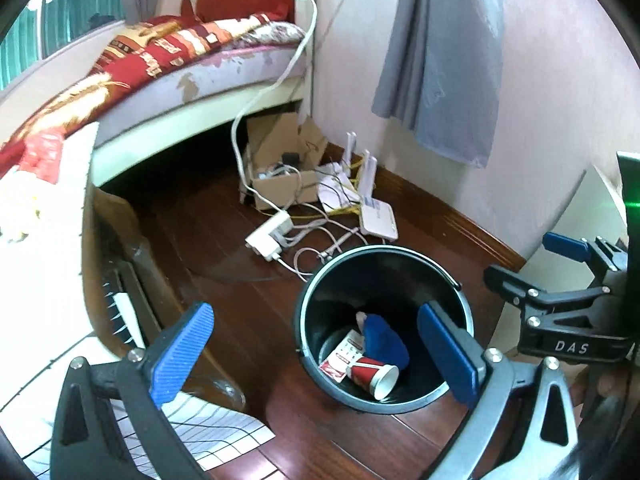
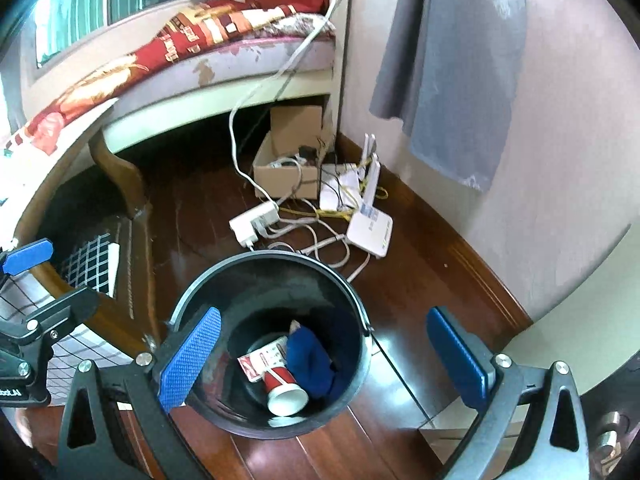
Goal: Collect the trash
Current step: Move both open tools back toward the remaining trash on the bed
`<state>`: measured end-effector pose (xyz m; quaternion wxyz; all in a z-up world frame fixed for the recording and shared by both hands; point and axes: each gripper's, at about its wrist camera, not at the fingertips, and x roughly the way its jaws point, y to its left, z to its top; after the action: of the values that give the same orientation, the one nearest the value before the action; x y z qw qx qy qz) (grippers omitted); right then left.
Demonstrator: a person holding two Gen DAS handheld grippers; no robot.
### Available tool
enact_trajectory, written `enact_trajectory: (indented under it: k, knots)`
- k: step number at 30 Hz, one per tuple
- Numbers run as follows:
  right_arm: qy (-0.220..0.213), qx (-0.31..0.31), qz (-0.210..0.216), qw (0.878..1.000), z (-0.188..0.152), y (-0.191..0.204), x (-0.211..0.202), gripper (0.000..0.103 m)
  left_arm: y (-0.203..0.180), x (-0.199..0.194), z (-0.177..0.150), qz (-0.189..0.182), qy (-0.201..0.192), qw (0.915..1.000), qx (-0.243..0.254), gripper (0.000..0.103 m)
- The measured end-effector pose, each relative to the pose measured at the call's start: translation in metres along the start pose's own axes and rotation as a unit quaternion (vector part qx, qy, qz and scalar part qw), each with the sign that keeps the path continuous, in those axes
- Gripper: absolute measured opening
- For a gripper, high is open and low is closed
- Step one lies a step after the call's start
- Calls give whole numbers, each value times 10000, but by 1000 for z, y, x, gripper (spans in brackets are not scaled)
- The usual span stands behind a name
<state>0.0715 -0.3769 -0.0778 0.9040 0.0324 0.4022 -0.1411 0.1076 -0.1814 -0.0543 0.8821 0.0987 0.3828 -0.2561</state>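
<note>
A black round bin [image 1: 316, 292] [image 2: 192, 300] stands on the dark wood floor. Inside lie a red-and-white paper cup [image 1: 376, 376] [image 2: 282, 390], a crumpled blue cloth [image 1: 384, 340] [image 2: 310, 360] and a red-and-white card packet [image 1: 342, 358] [image 2: 260, 358]. My left gripper [image 1: 314, 362] hangs above the bin's left side, jaws wide apart, nothing between the blue pads. My right gripper [image 2: 324, 360] hovers over the bin, also open and empty. Each gripper shows at the edge of the other's view.
A bed with a red patterned blanket [image 1: 132, 60] fills the upper left. Behind the bin lie a power strip [image 1: 270, 234], tangled cables, a white router [image 1: 378, 220] and an open cardboard box [image 1: 280, 176]. A grey cloth [image 1: 444, 52] hangs on the wall.
</note>
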Motion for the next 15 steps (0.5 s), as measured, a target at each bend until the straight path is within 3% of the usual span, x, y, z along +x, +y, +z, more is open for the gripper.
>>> enact_trajectory:
  k: [9,15]
  knots:
    - [-480,-169,316,9982,21,38,-38,103,36,-49,0,428,-361,9979,-311,103]
    - [-720,-518,889,9921,38,85,-63,103,74,-81,-6,752,-616,9932,-637,103]
